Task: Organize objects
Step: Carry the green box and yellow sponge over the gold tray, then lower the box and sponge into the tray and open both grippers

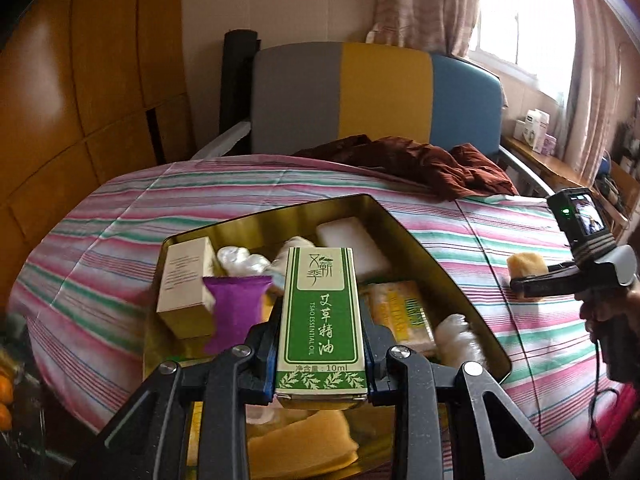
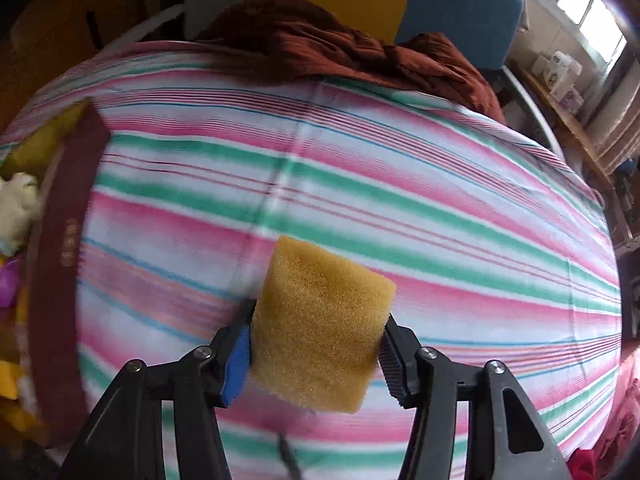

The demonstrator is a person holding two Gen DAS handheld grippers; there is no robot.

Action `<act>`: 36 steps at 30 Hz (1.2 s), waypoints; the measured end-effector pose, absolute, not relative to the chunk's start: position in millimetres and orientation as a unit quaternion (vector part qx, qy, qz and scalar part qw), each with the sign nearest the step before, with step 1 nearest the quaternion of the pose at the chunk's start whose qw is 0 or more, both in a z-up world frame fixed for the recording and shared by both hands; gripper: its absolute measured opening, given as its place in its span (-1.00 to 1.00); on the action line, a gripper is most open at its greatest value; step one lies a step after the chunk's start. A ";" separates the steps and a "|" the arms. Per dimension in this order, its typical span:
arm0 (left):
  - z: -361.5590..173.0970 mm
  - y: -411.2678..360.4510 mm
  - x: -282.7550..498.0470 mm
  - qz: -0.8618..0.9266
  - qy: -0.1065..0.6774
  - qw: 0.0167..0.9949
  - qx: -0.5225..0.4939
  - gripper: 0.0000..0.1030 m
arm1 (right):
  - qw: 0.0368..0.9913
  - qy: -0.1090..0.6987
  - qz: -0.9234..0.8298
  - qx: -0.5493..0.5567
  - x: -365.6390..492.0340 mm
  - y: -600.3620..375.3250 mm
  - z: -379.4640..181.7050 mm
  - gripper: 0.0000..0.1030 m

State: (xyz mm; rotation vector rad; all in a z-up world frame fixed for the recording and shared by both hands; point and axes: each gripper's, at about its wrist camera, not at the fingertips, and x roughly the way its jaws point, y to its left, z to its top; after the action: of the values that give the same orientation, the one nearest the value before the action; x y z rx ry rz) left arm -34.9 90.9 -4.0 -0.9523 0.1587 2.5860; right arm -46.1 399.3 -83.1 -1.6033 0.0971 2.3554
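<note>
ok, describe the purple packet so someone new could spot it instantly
Find the striped bedsheet, then the open gold-lined tin lying on it. Along the tin's left side, the purple packet leans beside a cream carton. It is the only purple thing there; its neighbours are white, cream, yellow or green.

Right gripper [image 2: 316, 336] held a yellow sponge [image 2: 320, 328] over the bed
Its jaws pinched the sponge from both sides above the striped sheet [image 2: 360, 184]; a dark red tin [image 2: 60, 240] sat at the left edge, a brown cloth [image 2: 340, 52] beyond
</note>
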 end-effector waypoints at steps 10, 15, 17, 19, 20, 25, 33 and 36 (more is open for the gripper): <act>-10.1 60.7 -36.1 0.921 0.032 0.179 -0.345 -0.40 | 0.055 0.049 0.883 -0.464 -17.3 308.8 -24.4 0.08; -13.3 46.3 -37.1 0.920 0.018 0.172 -0.353 -0.40 | 0.007 0.026 0.902 -0.431 -6.8 261.0 -15.7 0.08; -14.6 39.3 -37.7 0.920 0.015 0.169 -0.354 -0.40 | -0.011 0.019 0.906 -0.423 -3.7 245.7 -15.2 0.08; -15.9 28.1 -40.5 0.918 0.003 0.162 -0.361 -0.40 | -0.022 0.011 0.908 -0.418 -0.3 232.2 -15.0 0.08; -15.9 19.6 -42.4 0.918 -0.005 0.155 -0.364 -0.40 | -0.027 0.010 0.908 -0.417 0.4 226.8 -16.0 0.08; -13.5 -11.8 -49.4 0.919 -0.034 0.132 -0.369 -0.40 | -0.054 0.014 0.905 -0.423 3.3 209.8 -23.8 0.08; -10.2 -12.2 -58.7 0.914 -0.052 0.138 -0.379 -0.40 | -0.065 0.013 0.904 -0.423 -1.7 197.6 -36.6 0.08; -8.5 6.7 -63.6 0.907 -0.050 0.164 -0.385 -0.40 | -0.063 0.010 0.903 -0.425 -1.8 197.2 -40.5 0.10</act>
State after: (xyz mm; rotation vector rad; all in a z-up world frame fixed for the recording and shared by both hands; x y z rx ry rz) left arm -63.6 6.7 -8.5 -1.0967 -0.1424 2.5857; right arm -1.8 197.2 -40.5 -1.3923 0.0327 2.9556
